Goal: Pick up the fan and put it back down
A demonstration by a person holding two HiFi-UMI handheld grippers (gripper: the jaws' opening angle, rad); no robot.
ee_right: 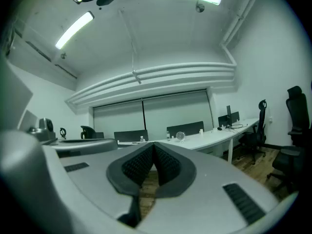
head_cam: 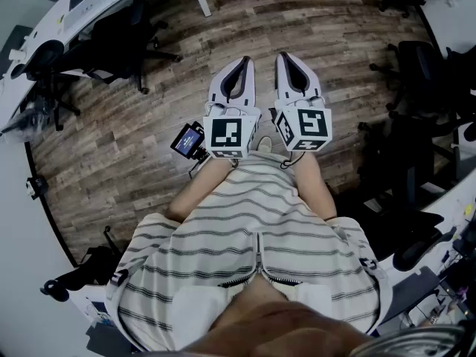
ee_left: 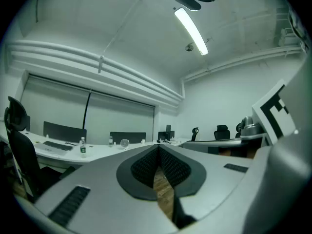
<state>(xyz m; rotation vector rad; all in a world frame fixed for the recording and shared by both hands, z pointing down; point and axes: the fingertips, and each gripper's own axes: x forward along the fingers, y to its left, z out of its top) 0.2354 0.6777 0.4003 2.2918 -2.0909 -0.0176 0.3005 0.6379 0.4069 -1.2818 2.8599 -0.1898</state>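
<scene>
Pressing together at the tips, the L claw (ee_left: 159, 147) is fully closed w/ nothing btw its ribbed black pads (ee_left: 144, 167); only a sliver of wood floor (ee_left: 164, 195) shows thru the gap further back. R claw (ee_right: 153, 145) reads the same: tips meeting, pads (ee_right: 168, 163) closing on nothing, so neither claw holds anything.

Head view: both claws sit side by side, just beside each other & pointing level, held out in front of a person in a striped shirt (head_cam: 253, 236). Each carries a marker cube at its rear, L (head_cam: 231, 136) & R (head_cam: 303, 127).

Farther out, a long white bench (ee_right: 214, 138) curves across the far side of the room, well apart from both claws. The fan (ee_right: 180, 136), small & round, stands upright on that bench approx mid-length, untouched. Also on the bench: a small bottle (ee_left: 82, 147) w/ a green label, off to the fan's left in the L claw view, plus dark panels (ee_left: 65, 130) along the bench's back edge. A black office chair (ee_right: 295, 112) stands off the bench's R end. Lit ceiling strip (ee_left: 191, 30) runs overhead.
</scene>
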